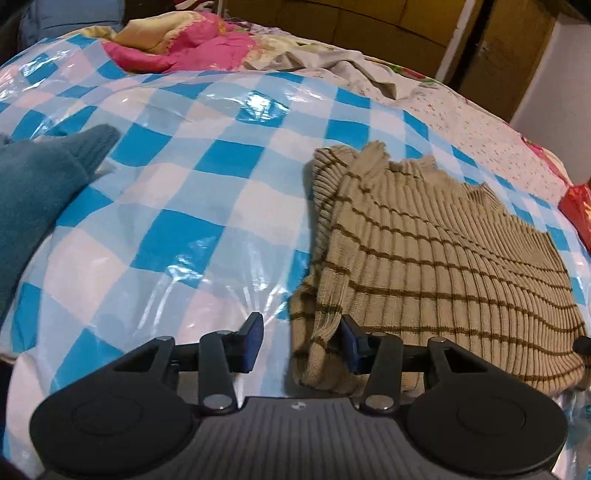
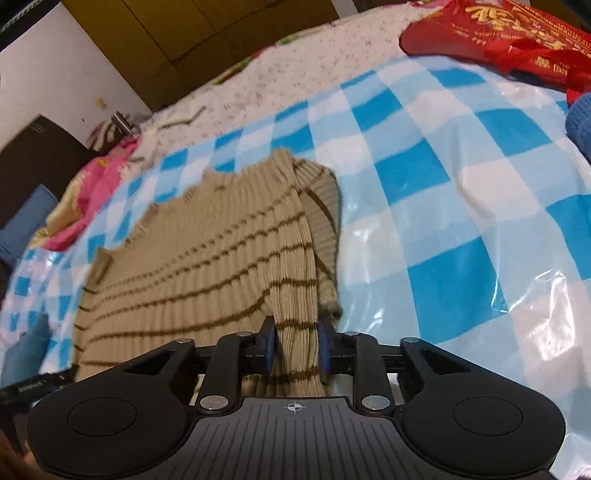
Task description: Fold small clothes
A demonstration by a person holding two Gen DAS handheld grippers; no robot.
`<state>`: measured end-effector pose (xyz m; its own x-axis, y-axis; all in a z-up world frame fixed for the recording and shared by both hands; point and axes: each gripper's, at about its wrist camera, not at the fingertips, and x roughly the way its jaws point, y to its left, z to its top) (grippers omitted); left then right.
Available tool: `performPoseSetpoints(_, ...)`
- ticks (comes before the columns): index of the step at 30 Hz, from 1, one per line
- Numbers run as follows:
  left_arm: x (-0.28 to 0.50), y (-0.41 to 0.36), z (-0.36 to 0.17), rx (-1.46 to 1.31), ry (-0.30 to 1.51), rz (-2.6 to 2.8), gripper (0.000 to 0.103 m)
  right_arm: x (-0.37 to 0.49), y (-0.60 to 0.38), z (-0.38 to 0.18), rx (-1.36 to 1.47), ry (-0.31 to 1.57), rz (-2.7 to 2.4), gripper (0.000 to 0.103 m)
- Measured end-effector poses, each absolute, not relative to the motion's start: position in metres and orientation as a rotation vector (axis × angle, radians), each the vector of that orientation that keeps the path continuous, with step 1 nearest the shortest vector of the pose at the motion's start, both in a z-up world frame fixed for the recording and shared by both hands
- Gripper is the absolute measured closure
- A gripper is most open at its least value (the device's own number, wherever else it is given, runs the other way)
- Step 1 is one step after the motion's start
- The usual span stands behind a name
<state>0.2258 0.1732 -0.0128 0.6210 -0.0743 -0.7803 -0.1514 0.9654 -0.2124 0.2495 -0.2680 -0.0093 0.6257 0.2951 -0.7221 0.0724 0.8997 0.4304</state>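
A small beige ribbed sweater with thin brown stripes (image 1: 436,266) lies on a blue-and-white checked plastic sheet (image 1: 207,206). My left gripper (image 1: 301,341) is open at the sweater's near left corner; a folded sleeve edge lies between its blue pads. In the right wrist view the same sweater (image 2: 207,258) fills the left middle. My right gripper (image 2: 295,349) is partly closed around the sweater's near hem, with the cloth between both pads. Its right side is folded inward along the edge.
A teal knit garment (image 1: 33,192) lies at the left. Pink and yellow bedding (image 1: 177,44) and grey cloth (image 1: 332,70) lie at the back. A red bag (image 2: 509,33) and a blue knit item (image 2: 580,125) sit at the right. A wooden wardrobe (image 1: 406,22) stands behind.
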Motion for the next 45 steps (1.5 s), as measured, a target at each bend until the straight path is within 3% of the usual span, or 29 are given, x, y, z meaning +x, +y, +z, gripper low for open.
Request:
performPoseSetpoints(12,0.233,0.157,0.02,-0.162,0.765,0.108,0.046,0.241,-0.251,0.008,0.306,0.79,0.109,0.068)
performPoseSetpoints(13,0.238,0.152,0.022,-0.15,0.76,0.099,0.046,0.242,-0.252,0.007,0.313,0.793,0.1,0.066)
performPoseSetpoints(15,0.256,0.144,0.021,-0.15,0.768,0.077,0.046,0.243,-0.257,0.002,0.34,0.798,0.093,0.045)
performPoseSetpoints(17,0.27,0.141,0.012,-0.164,0.788,0.081,0.046,0.244,-0.262,-0.003,0.345,0.811,0.069,0.036)
performPoseSetpoints(25,0.251,0.16,-0.005,-0.2,0.819,0.085,0.044,0.258,-0.283,-0.032,0.544,0.863,0.157,0.034)
performPoseSetpoints(29,0.239,0.155,0.001,-0.179,0.782,0.036,0.044,0.27,-0.274,-0.039,0.526,0.869,0.186,0.027)
performPoseSetpoints(41,0.228,0.155,-0.02,-0.154,0.861,-0.031,0.041,0.267,-0.261,-0.039,0.56,0.899,0.287,0.027)
performPoseSetpoints(43,0.228,0.153,-0.019,-0.158,0.862,-0.023,0.043,0.267,-0.259,-0.038,0.553,0.909,0.292,0.034)
performPoseSetpoints(45,0.222,0.152,-0.013,-0.183,0.853,-0.058,0.055,0.263,-0.259,-0.036,0.523,0.923,0.291,0.055)
